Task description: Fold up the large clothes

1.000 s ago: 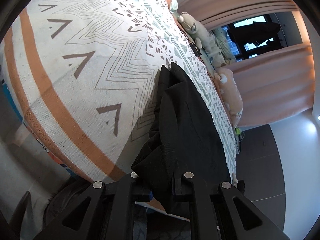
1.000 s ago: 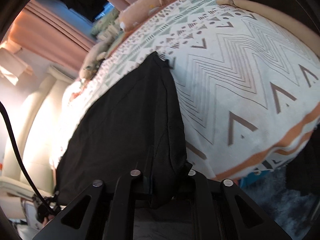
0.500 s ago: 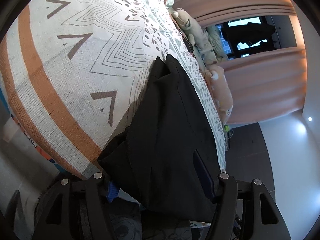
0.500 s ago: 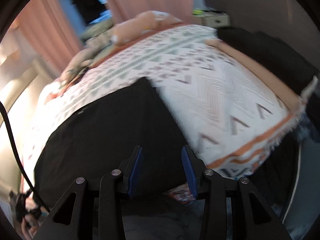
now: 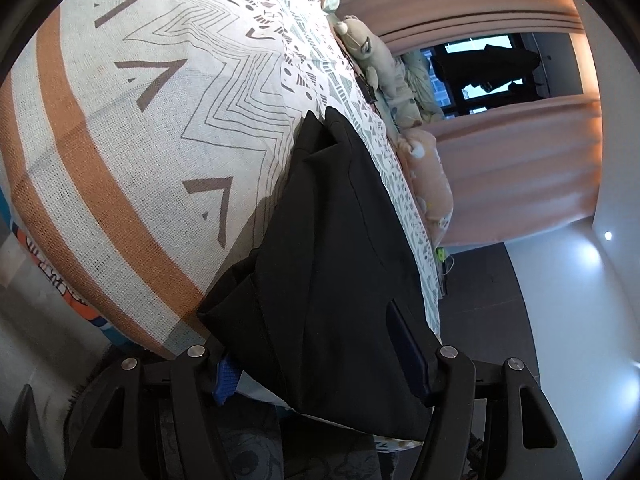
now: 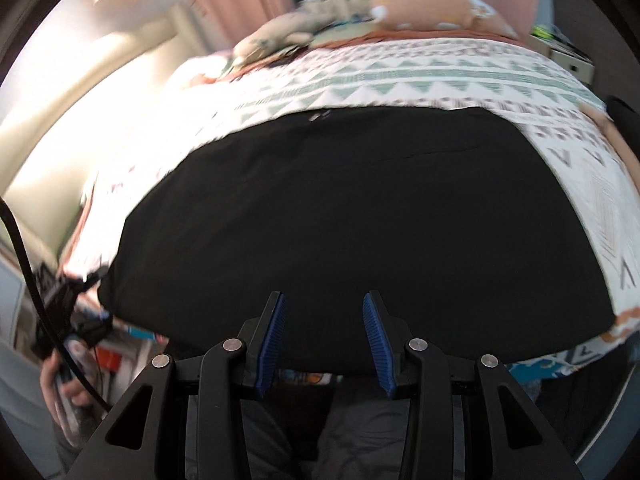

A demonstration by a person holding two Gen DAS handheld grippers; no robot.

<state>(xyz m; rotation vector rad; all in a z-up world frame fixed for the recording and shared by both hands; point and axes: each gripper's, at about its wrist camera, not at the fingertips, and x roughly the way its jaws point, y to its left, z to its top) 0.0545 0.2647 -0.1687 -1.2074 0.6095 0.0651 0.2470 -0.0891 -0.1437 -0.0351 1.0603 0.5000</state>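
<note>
A large black garment [image 6: 360,208] lies folded flat across the near edge of a bed with a white patterned cover [image 6: 400,76]. In the left wrist view the garment [image 5: 340,240] runs away along the bed's side. My left gripper [image 5: 320,360] is open, its jaws wide apart either side of the garment's near corner, which drapes between them. My right gripper [image 6: 324,336] is open and empty, just in front of the garment's near edge; its blue pads [image 6: 276,332] touch nothing.
The bed cover [image 5: 140,120] has orange stripes and zigzag lines. Plush toys [image 5: 428,168] lie along the bed's far side by pink curtains [image 5: 520,152]. Dark floor [image 5: 480,280] lies beside the bed. In the right wrist view, a hand with a black device [image 6: 60,320] shows at the left.
Both grippers were shut on the garment's edge a second ago and have opened. The right gripper has swung to face the garment square on.
</note>
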